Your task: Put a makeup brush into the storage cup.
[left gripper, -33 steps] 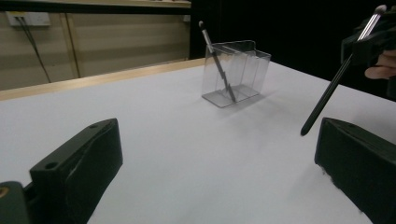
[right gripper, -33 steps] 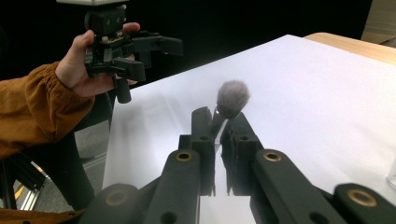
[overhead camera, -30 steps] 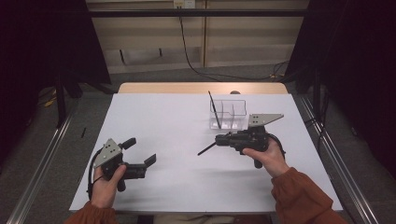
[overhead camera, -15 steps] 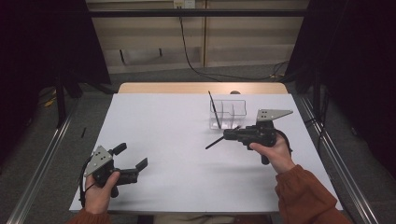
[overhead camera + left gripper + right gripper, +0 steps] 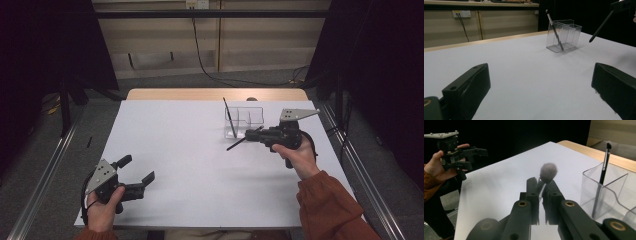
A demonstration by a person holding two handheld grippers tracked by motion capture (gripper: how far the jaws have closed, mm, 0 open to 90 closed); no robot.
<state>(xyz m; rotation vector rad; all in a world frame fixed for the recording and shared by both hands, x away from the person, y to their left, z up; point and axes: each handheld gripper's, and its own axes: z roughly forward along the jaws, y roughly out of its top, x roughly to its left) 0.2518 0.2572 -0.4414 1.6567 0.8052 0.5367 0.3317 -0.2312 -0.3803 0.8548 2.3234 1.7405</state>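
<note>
- Where the high view looks down on the white table (image 5: 200, 165), the right gripper (image 5: 248, 135) sits right of centre in the frame, borne by the right hand (image 5: 295, 156) with its rust-orange sleeve running to the lower right corner.
- Right gripper, state: jaws drawn together on a makeup brush (image 5: 239, 140); its dark handle slants down to the left from the jaws, the free end lifted off the table.
- Same brush, right gripper view: fluffy grey head (image 5: 548, 172) stands just beyond the two black jaws at frame centre, stem pinched between them.
- Same brush, left gripper view: thin dark handle (image 5: 600, 26) slants across the upper right of the frame, tip above the table surface.
- Clear organizer (image 5: 250, 120): transparent, divided into compartments, upper centre-right of the high view, just beside and above the right gripper.
- Second brush (image 5: 229, 119): slim, dark, standing tilted in the organizer's left compartment; seen again at the right edge of the right gripper view (image 5: 602, 173) and in the upper centre of the left gripper view (image 5: 554, 29).
- Left gripper (image 5: 135, 175): lower left of the high view, in the left hand (image 5: 102, 210), near the table's front edge, well apart from the organizer.
- Left gripper, state: jaws spread wide, nothing between them; bare table lies in the gap in the left gripper view.
</note>
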